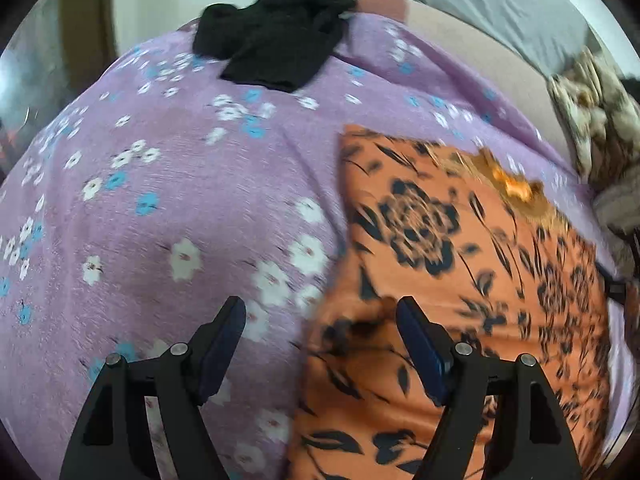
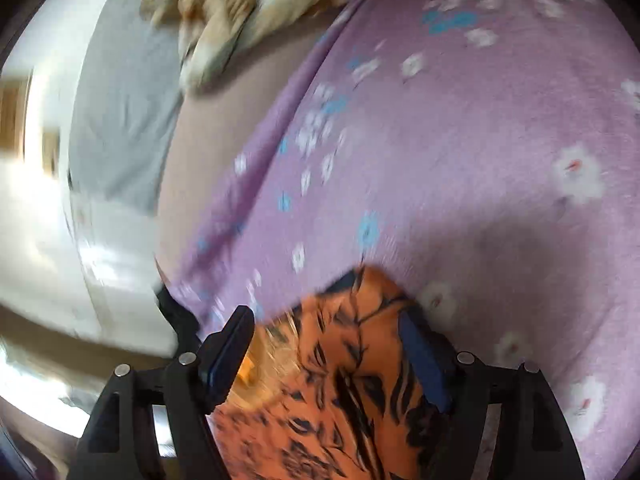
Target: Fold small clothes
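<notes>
An orange garment (image 1: pixel 440 260) with a black flower print lies folded flat on the purple floral bedsheet (image 1: pixel 180 200). My left gripper (image 1: pixel 320 304) hovers open over the garment's left edge, with one finger above the sheet and the other above the cloth. In the right wrist view the same orange garment (image 2: pixel 320 380) shows beneath my right gripper (image 2: pixel 326 314). That gripper is open, and its pads stand apart from the cloth. A crumpled black garment (image 1: pixel 272 40) rests at the far end of the sheet.
A beige and brown patterned blanket (image 1: pixel 596 120) is bunched at the bed's right side, and the right wrist view shows this blanket (image 2: pixel 240 0) at its top. Grey bedding (image 2: pixel 120 120) and a white wall lie beyond the purple sheet (image 2: pixel 440 160).
</notes>
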{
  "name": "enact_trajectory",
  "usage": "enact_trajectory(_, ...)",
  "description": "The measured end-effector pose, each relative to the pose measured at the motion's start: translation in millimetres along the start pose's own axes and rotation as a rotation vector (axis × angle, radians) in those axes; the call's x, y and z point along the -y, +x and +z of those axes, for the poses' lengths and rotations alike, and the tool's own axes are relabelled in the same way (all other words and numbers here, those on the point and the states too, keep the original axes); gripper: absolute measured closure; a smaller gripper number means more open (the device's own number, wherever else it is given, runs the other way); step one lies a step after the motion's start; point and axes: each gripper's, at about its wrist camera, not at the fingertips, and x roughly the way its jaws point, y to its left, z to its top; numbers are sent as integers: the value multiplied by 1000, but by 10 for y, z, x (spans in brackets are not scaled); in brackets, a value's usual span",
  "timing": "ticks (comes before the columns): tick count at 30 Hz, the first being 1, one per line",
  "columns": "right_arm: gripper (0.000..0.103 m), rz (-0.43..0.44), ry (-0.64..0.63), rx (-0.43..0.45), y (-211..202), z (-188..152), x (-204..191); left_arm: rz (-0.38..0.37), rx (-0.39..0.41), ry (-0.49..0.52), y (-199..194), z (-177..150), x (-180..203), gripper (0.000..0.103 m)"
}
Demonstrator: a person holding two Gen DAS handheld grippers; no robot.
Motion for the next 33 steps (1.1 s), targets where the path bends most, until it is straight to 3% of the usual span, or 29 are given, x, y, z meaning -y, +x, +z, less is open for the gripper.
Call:
enact_trajectory(5, 24, 135, -73, -81, -184, -318, -106, -96, 13, -42, 160, 459, 0, 25)
enact_trajectory(9, 24, 75, -146, -166, -304, -692, -51, -174, -54, -112, 518, 822, 7, 27)
enact_trajectory(10, 24, 41, -173, -167, -360, -780, -42, -173, -89, -119, 637, 870, 19, 33)
enact_trajectory(11, 24, 33, -193, -160, -431, -851, -35, -145, -116, -121, 743, 900, 41, 45)
enact_trajectory(12, 24, 29, -209, -163, -478, -926, -13, -103, -101, -111, 786, 947, 49, 53)
enact_trajectory(14, 25, 0, -227, -164, -580, -1002, 8, 9, -95, -58, 835, 1051, 65, 101)
enact_trajectory(15, 25, -10, -235, -169, -583, -1025, 25, 52, -97, -64, 849, 1081, 13, 100)
enact_trajectory(18, 25, -28, -266, -171, -650, -1076, 84, 34, -85, -101, 712, 1053, -97, 100)
enact_trajectory(19, 25, -36, -272, -170, -688, -1097, 83, 1, -76, -88, 606, 1012, -91, 94)
enact_trajectory(23, 20, -102, -292, -131, -925, -1209, 50, -95, 10, -13, -13, 687, -90, 42)
enact_trajectory(25, 20, -138, -310, -152, -1071, -1273, 63, -103, 14, 15, -312, 425, -111, 36)
enact_trajectory(30, 20, -213, -320, -267, -1560, -1573, 191, -194, -97, 39, -910, -454, -246, 35)
enact_trajectory(33, 20, -264, -325, -349, -1793, -1838, 266, -199, -147, 25, -1101, -863, -281, 35)
